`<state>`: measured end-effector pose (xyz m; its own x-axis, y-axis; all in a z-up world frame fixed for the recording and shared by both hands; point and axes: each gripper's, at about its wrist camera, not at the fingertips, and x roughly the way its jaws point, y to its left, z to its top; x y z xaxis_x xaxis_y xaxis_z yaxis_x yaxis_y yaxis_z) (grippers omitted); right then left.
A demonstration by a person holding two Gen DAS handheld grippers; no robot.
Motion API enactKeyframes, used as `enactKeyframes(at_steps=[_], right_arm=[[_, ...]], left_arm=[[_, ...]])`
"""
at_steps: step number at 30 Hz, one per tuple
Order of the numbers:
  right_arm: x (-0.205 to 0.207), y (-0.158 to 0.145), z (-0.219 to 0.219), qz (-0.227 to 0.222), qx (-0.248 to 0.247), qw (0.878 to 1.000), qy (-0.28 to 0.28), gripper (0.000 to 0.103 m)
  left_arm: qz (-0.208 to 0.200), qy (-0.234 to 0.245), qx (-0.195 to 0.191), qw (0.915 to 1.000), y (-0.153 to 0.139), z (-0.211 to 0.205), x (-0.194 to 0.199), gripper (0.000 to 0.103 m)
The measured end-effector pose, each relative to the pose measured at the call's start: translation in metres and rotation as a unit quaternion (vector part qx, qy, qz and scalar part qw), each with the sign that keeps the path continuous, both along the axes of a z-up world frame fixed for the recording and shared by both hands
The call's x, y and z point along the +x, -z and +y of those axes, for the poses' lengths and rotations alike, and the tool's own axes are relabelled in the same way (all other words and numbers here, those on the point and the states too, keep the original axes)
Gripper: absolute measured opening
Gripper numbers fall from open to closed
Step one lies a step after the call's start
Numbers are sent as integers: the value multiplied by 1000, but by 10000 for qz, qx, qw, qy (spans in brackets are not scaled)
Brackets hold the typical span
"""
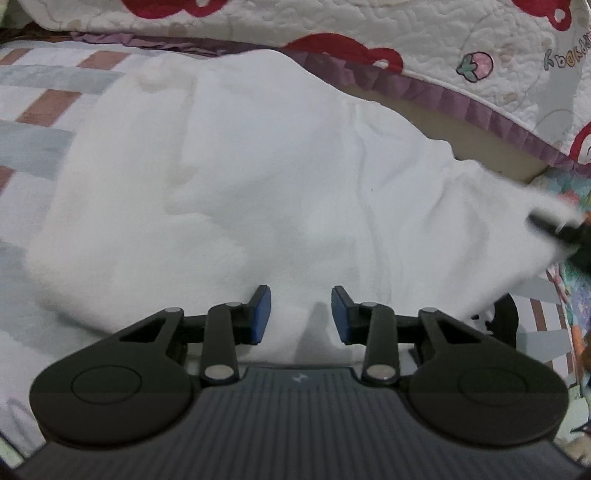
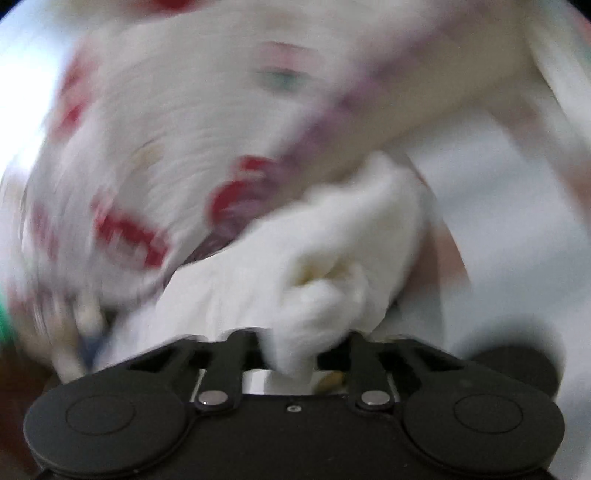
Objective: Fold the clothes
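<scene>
In the left wrist view, the left gripper [image 1: 301, 314] fills the bottom of the frame, its blue-padded fingers [image 1: 261, 314] spread apart with white cloth lying between them — the pads do not press on it. That white garment [image 1: 240, 177] spreads over the middle of the frame on a striped bedsheet [image 1: 40, 110]. At the right edge the right gripper [image 1: 554, 225] shows as a dark blur at the garment's far corner. Beyond, along the top, lies a white quilt [image 1: 461, 33] with red shapes and a purple border. In the blurred right wrist view, the right gripper's fingers are closed — pinching a bunched wad of the garment.
</scene>
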<state>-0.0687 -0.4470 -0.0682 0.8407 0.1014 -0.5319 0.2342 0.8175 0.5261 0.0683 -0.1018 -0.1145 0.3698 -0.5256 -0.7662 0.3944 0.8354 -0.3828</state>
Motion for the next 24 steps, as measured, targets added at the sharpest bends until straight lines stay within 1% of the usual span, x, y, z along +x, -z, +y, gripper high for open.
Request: enactKeyframes(at_steps=[1, 4, 5, 7, 10, 11, 12, 14, 15, 16, 18, 19, 21, 24], right_arm=[[6, -19, 12, -112, -433, 9985, -312, 13], [30, -65, 40, -540, -696, 9901, -1094, 13], [40, -80, 56, -647, -903, 9837, -1412, 13], [61, -97, 85, -722, -1117, 9705, -2009, 13], [94, -115, 133, -720, -1395, 9426, -2947, 13], [108, -112, 153, -581, -1486, 9307, -3292, 13], [118, -101, 169, -411, -1554, 9235, -3482, 12], [137, -80, 201, -71, -1687, 9072, -3854, 12], [147, -69, 217, 99, -1751, 8980, -4035, 12], [156, -58, 232, 262, -1813, 8890, -4196, 12], [162, -32, 250, 497, -1922, 8818, -4278, 12], [165, -20, 258, 590, -1979, 8784, -4311, 12], [159, -14, 267, 482, -2126, 8772, -4278, 13], [158, -21, 267, 407, -2117, 8819, -4193, 13]], left_arm=[[44, -96, -143, 9998, -3, 11, 3, 31], [177, -384, -571, 9975, -13, 42, 12, 31], [221, -480, -713, 9961, -16, 53, 15, 31], [238, -689, -948, 9928, -20, 73, 21, 31], [279, -1002, -1265, 9865, -20, 98, 30, 31], [370, -1114, -1388, 9833, -15, 104, 32, 31], [454, -1232, -1431, 9810, -10, 109, 34, 31], [463, -1419, -1085, 9828, -1, 110, 35, 31], [413, -1414, -778, 9860, 2, 106, 35, 30], [406, -1391, -652, 9873, 6, 104, 35, 27], [530, -1486, -843, 9839, 13, 106, 35, 27], [542, -1507, -864, 9833, 14, 106, 35, 27], [537, -1531, -873, 9829, 12, 110, 34, 27], [630, -1633, -999, 9795, 12, 118, 34, 27]])
